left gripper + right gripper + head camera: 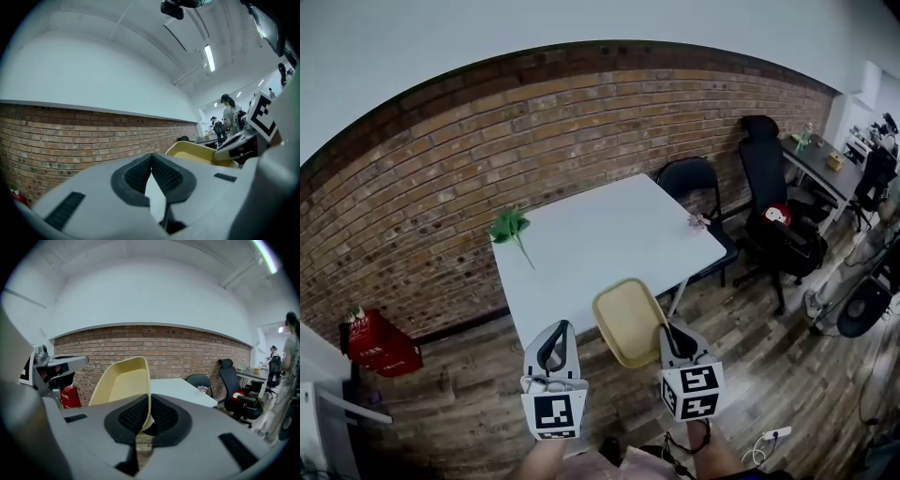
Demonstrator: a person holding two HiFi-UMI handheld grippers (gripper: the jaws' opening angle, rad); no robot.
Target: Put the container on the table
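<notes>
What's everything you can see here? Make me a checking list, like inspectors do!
Surface: white table, mostly bare.
Job's things: yellow container, held tilted at the table's near edge, not set down.
Clutter: green leafy thing and small pink thing on the table.
Tools: right tool shut on the container's rim; left tool shut, empty.
Cables: power strip on the floor.
Surroundings: brick wall, folding chair, office chair, red box.

Pale yellow container (628,319), open side up, rim pinched in right gripper (149,401) jaws, at white table's (591,234) edge
</notes>
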